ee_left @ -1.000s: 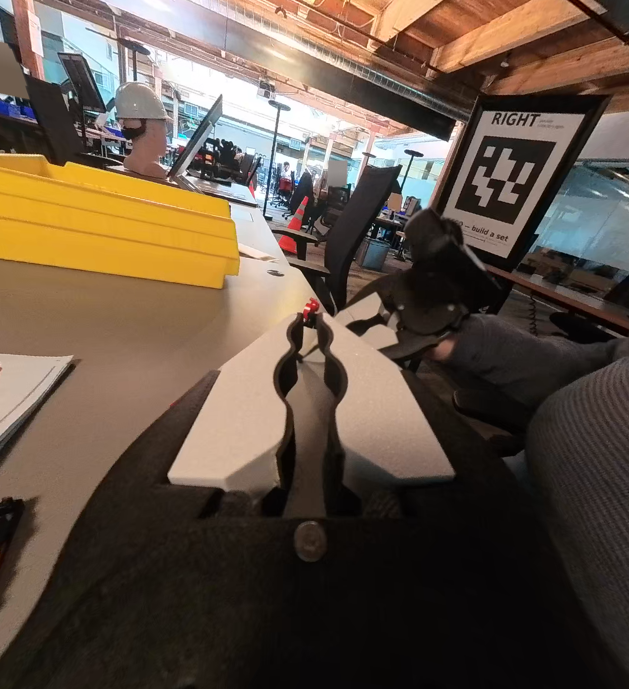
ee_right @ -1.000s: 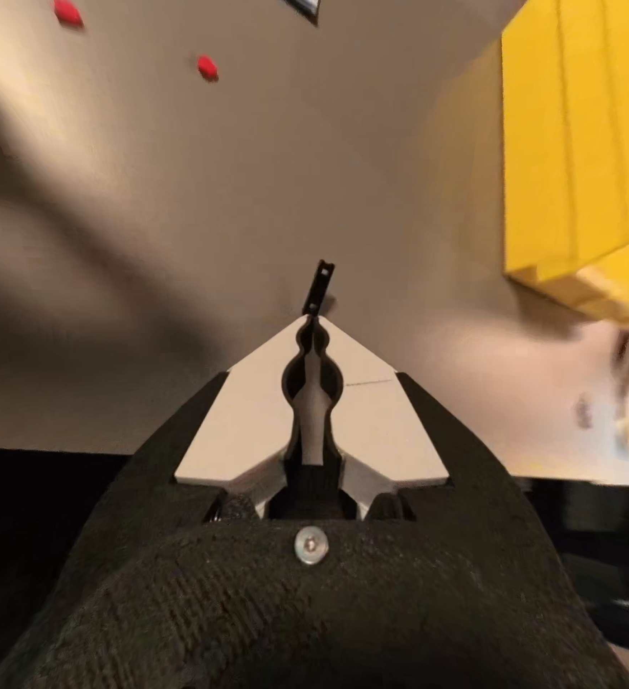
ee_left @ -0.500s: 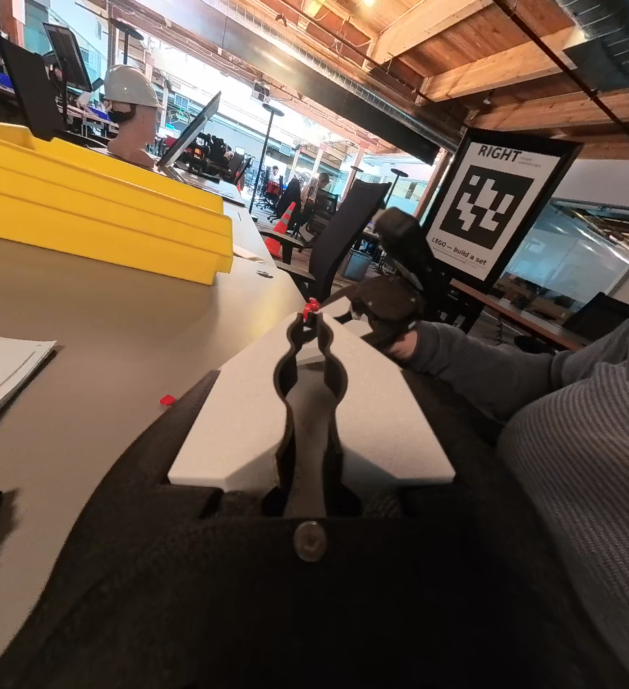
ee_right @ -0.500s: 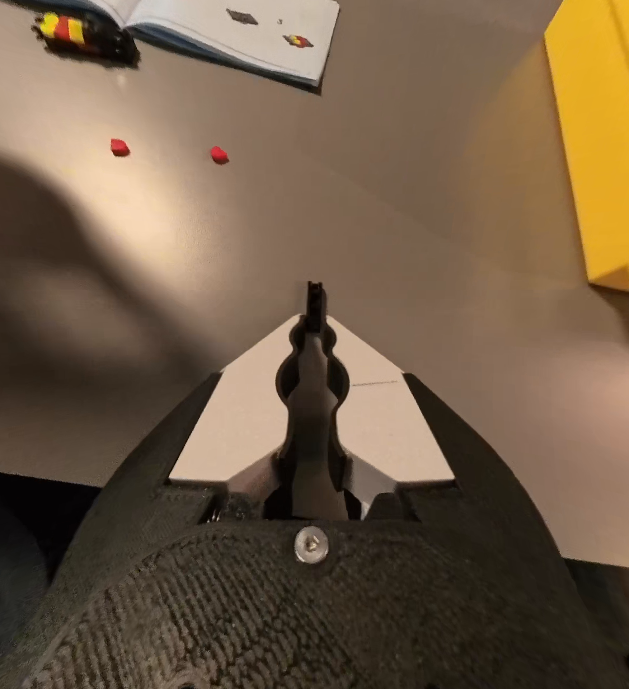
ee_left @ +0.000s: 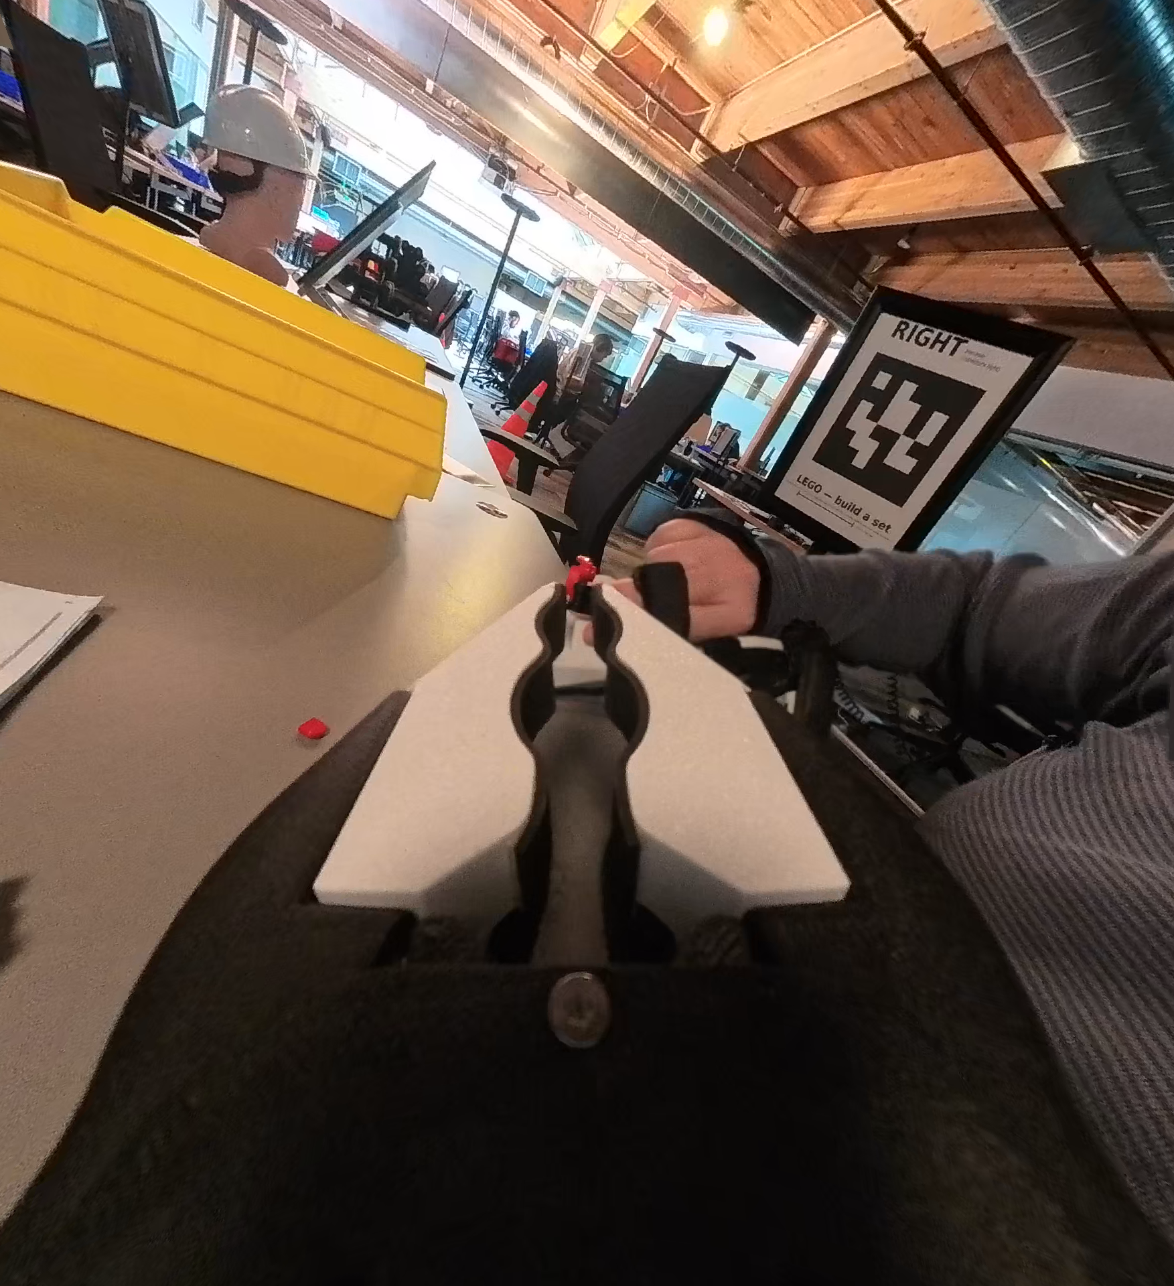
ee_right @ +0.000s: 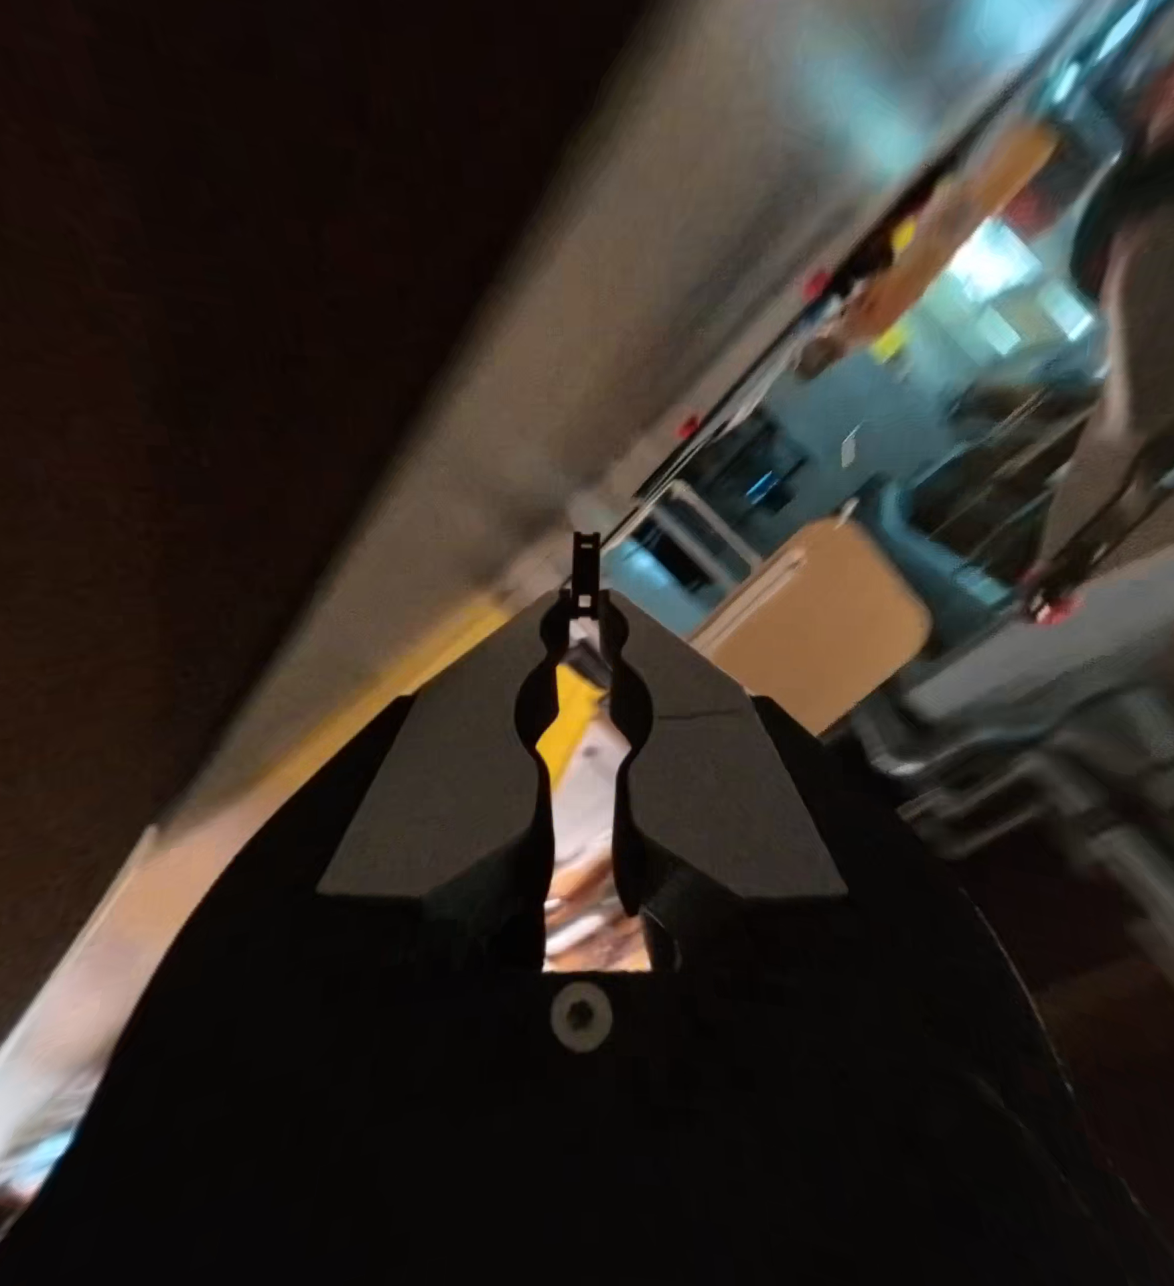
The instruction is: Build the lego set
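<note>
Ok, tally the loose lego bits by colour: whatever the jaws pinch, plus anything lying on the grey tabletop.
Red: 2, a small red piece in the left jaws, a small red piece on the tabletop.
Black: 1, a thin black piece in the right jaws.
Total: 3

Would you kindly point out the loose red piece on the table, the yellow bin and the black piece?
loose red piece [ee_left: 312,728], left wrist view, its top.
yellow bin [ee_left: 187,348], left wrist view, side wall.
black piece [ee_right: 585,567], right wrist view, upper end.

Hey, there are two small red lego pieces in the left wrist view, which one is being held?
The red piece pinched at the left gripper tips; the other red piece lies loose on the table.
</note>
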`<state>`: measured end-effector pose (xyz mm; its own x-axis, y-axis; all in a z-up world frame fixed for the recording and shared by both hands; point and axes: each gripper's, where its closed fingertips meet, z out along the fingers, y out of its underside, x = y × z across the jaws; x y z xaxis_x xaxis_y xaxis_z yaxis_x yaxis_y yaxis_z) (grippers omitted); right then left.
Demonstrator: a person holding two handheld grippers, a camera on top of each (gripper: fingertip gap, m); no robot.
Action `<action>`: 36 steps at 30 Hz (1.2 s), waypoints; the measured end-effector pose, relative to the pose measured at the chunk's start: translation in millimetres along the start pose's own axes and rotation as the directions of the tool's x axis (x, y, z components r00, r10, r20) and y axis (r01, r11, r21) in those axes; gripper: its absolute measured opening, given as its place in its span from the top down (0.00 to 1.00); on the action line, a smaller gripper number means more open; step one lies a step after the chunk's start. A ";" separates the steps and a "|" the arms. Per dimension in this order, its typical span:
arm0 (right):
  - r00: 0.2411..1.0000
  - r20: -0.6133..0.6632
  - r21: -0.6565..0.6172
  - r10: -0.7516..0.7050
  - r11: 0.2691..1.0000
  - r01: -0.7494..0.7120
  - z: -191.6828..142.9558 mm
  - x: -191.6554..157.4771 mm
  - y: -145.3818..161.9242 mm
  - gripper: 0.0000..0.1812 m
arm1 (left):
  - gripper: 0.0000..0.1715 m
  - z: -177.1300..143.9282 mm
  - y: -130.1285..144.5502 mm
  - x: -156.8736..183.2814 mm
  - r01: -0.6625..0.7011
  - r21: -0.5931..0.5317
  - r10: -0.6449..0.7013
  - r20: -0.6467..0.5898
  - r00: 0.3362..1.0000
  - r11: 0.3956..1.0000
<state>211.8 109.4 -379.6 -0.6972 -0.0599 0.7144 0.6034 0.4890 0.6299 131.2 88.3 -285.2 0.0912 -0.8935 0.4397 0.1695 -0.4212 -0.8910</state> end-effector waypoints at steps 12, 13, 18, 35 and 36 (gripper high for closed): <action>0.949 -0.103 0.351 -0.299 0.882 0.316 -36.0 -1.0 -18.9 0.78 | 0.97 0.5 0.9 -1.4 0.026 -0.004 -0.026 -0.007 1.000 1.000; 0.971 -0.037 0.350 -0.236 0.907 0.234 -38.0 -2.8 -11.9 0.74 | 0.97 0.5 0.9 -1.7 0.028 -0.004 -0.028 -0.007 1.000 1.000; 0.494 0.307 0.016 0.813 0.515 -0.857 -30.8 5.2 10.1 1.00 | 0.97 0.5 1.1 -3.2 0.063 0.003 -0.063 -0.006 0.998 0.998; -0.667 0.203 -0.332 0.716 -0.591 -0.735 -12.6 4.9 -25.7 0.91 | 0.97 -0.3 0.3 -4.5 0.163 0.034 -0.163 -0.023 0.986 0.986; -0.639 0.192 -0.343 0.745 -0.559 -0.755 -12.4 2.2 -25.8 0.91 | 0.97 -0.2 0.3 -4.4 0.163 0.034 -0.162 -0.023 0.987 0.986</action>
<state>199.5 85.9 -390.5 0.8205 0.5698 -0.0458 0.3220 -0.5268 -0.7866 130.6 92.1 -287.5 0.0396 -0.8170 0.5753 0.2150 -0.5553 -0.8034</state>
